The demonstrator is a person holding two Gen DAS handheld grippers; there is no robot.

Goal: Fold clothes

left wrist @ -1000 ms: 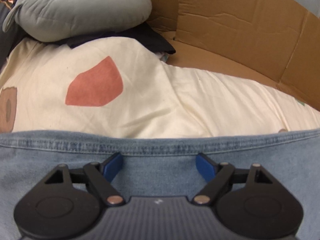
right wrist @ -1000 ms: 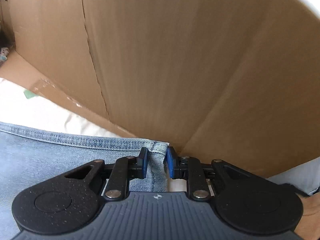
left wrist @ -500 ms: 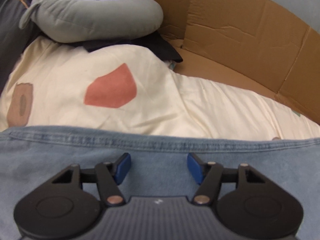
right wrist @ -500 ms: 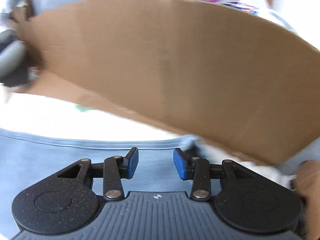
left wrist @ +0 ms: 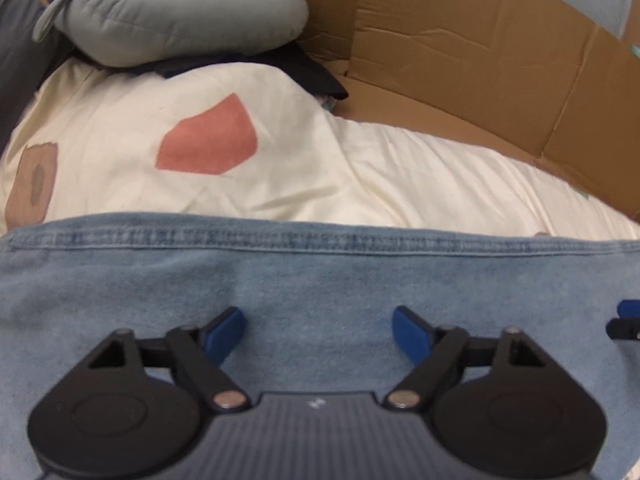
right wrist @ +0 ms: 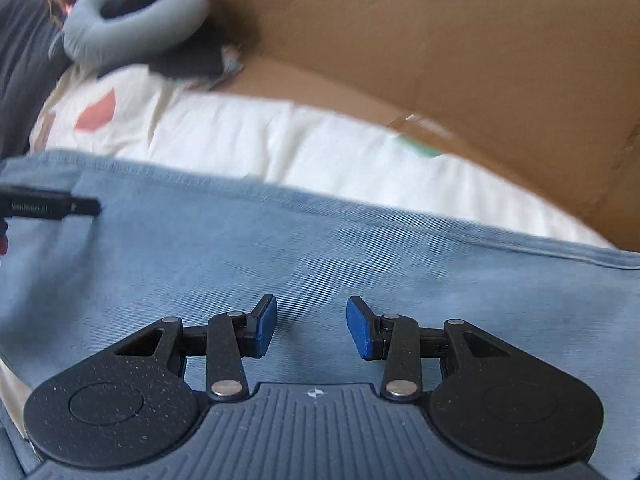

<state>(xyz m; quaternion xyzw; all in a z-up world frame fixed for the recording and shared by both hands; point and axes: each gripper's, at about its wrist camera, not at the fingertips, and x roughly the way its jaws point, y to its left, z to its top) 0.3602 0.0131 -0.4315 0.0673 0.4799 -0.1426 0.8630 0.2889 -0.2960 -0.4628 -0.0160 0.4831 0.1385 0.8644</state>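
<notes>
A light blue denim garment point(left wrist: 320, 272) lies flat on the bed, its stitched hem running across the left wrist view. My left gripper point(left wrist: 318, 316) hovers over the denim below that hem, its jaws opening with only flat cloth under them, nothing pinched. My right gripper point(right wrist: 311, 304) is open over the same denim point(right wrist: 320, 240), holding nothing. The right gripper's fingertip point(left wrist: 626, 320) shows at the right edge of the left wrist view. A black part of the left gripper point(right wrist: 48, 208) shows at the left edge of the right wrist view.
The denim rests on a cream quilt point(left wrist: 360, 168) with a red patch point(left wrist: 208, 140). A grey curved pillow point(left wrist: 172, 16) and a dark garment point(left wrist: 316, 72) lie at the far left. A brown cardboard wall point(left wrist: 480, 60) borders the bed at the back and right.
My right gripper let go of the denim corner, opened, and swung left from the cardboard wall to over the middle of the denim. The left jaws narrowed, then widened again.
</notes>
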